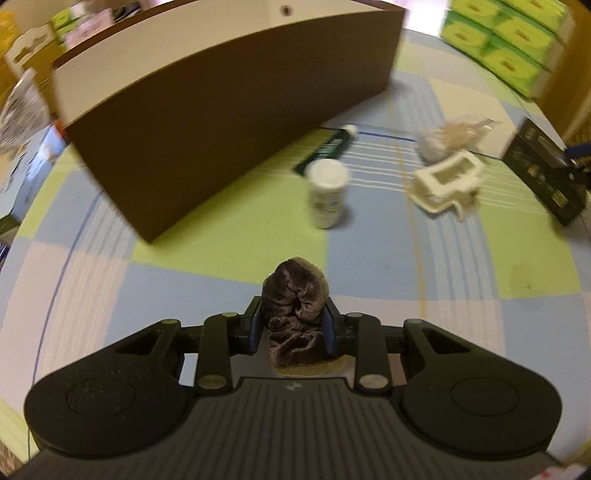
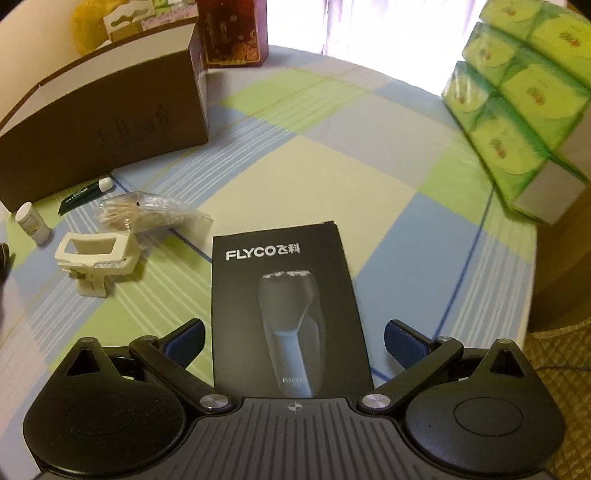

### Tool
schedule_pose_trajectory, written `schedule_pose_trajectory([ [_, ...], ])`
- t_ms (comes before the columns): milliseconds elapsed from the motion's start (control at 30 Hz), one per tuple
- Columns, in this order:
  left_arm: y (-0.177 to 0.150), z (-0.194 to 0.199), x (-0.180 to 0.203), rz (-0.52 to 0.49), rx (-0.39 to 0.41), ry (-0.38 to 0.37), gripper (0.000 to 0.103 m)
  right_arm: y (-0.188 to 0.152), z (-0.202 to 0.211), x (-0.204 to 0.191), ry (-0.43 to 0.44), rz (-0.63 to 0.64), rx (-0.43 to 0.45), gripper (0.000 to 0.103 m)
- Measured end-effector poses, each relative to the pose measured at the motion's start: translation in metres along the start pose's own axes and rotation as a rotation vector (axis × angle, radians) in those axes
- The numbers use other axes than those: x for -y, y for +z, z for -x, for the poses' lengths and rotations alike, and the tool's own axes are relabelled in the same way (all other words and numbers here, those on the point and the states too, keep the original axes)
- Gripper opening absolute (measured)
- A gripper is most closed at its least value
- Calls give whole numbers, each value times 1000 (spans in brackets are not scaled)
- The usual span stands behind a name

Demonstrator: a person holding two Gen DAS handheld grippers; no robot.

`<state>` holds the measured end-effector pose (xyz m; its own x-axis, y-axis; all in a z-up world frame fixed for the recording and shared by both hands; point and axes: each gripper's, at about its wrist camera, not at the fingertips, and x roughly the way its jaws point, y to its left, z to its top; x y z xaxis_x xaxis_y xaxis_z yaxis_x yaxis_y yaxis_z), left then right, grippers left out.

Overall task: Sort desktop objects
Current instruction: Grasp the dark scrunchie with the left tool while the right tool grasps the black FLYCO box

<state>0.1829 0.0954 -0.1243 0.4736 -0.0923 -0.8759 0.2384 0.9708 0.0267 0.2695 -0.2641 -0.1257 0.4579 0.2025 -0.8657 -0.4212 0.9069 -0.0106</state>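
My left gripper (image 1: 293, 317) is shut on a crumpled dark brown velvet scrunchie (image 1: 295, 295), held above the checked tablecloth in front of the brown cardboard box (image 1: 207, 122). My right gripper (image 2: 293, 343) is open, its fingers on either side of a black FLYCO shaver box (image 2: 284, 302) lying flat; the pads do not touch it. On the cloth lie a white pill bottle (image 1: 327, 194) (image 2: 32, 223), a dark green tube (image 1: 327, 147) (image 2: 85, 194), a cream hair claw clip (image 1: 445, 181) (image 2: 96, 258) and a bag of cotton swabs (image 1: 448, 134) (image 2: 147, 210).
The brown cardboard box (image 2: 103, 122) stands open-topped at the back left. A stack of green tissue packs (image 2: 517, 107) (image 1: 506, 40) sits at the right. A dark red box (image 2: 232, 33) stands behind the brown box. The table edge curves at the right (image 2: 532, 258).
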Motion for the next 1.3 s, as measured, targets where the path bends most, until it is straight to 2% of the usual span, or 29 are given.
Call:
schedule_pose_trajectory([
  [33, -1, 1, -5, 20, 1, 10, 27, 0, -1, 0, -2, 5, 0, 99],
  [67, -1, 1, -10, 37, 1, 17, 27, 1, -1, -2, 1, 10, 1, 88],
  [100, -2, 2, -15, 54, 0, 28, 27, 1, -2, -3, 6, 12, -7, 82],
  [233, -2, 3, -29, 102, -2, 58, 27, -2, -1, -12, -21, 9, -14, 77],
  [467, -6, 7, -42, 141, 3, 65, 27, -17, 9, -41, -19, -18, -58, 77],
  [700, -9, 6, -37, 133, 5, 63, 27, -41, 22, -80, 36, -70, -80, 77],
  [1000, -20, 13, -30, 119, 6, 36, 27, -54, 33, -143, 154, -42, -88, 77],
  [1133, -27, 17, -23, 108, 6, 10, 27, -52, 32, -168, 178, 10, -77, 77],
  [1233, -30, 19, -19, 108, 4, -11, 31, -47, 32, -182, 171, 54, -54, 81],
  [1300, -32, 20, -18, 123, 6, -17, 39, -44, 32, -187, 168, 61, -46, 86],
])
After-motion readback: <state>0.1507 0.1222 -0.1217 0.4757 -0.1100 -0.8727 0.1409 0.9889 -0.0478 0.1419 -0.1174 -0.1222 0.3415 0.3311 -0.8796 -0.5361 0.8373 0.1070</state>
